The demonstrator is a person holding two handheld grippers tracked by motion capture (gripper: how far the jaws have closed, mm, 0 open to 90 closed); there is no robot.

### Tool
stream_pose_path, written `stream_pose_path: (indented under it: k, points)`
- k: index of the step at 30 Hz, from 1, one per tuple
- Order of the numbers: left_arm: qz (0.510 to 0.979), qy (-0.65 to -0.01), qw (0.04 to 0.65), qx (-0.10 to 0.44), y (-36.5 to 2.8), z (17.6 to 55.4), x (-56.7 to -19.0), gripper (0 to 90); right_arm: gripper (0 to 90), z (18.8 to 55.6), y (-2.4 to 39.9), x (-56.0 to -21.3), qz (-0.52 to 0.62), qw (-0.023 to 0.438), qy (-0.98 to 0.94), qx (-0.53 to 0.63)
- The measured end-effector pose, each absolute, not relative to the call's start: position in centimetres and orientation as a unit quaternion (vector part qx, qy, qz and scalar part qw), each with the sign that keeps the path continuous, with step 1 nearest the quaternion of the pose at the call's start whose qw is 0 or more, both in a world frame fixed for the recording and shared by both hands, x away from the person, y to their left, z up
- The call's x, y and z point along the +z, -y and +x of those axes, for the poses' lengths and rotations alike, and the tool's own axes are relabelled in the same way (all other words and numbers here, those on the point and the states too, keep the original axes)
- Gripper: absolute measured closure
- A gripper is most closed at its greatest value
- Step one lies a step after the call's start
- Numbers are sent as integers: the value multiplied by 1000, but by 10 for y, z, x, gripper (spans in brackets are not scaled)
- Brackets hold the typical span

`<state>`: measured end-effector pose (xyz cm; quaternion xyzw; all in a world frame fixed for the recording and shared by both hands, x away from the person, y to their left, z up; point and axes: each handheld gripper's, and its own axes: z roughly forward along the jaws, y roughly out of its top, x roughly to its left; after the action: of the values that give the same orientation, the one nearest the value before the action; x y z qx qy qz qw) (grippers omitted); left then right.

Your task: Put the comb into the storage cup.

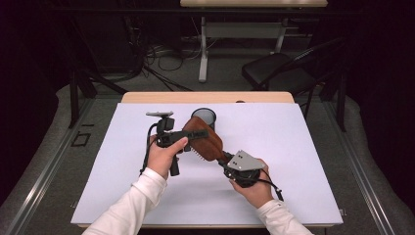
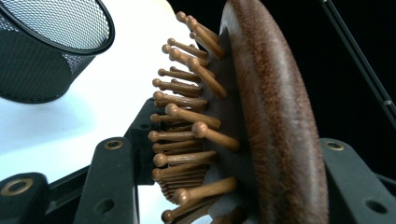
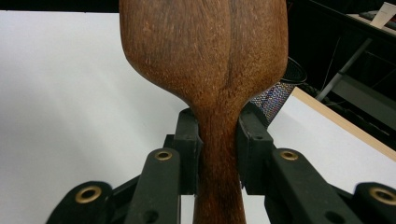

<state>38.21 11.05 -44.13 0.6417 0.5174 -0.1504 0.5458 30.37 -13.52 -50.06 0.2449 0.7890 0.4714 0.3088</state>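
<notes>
Right tool (image 3: 218,144) clamps hairbrush (image 3: 205,56) handle; left tool (image 2: 224,182) grips head, top cropped.

I see wide bare white table (image 1: 293,161) right and in front of my hands, while the black mesh cup (image 1: 203,117) stands close behind the wooden hairbrush (image 1: 205,139), blocking passage there.

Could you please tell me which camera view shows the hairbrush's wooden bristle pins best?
The left gripper view: the bristle pins stand out close up, side-on. The high view shows a few beneath the hairbrush; the right gripper view shows its smooth wooden back.
</notes>
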Motion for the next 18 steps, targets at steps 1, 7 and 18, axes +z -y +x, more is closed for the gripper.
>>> stream_pose_path:
  k: [1,7,18]
  points:
    - [642,-518,545,-151,-111,382,-441,475,725,304,135,-501,245,309,-789,471]
    - [641,-521,542,-154,-111,382,-440,480,724,304,135,-501,245,304,-789,474]
    - [639,-527,537,-160,-110,384,-442,485,720,305,135,-503,252,294,-789,478]
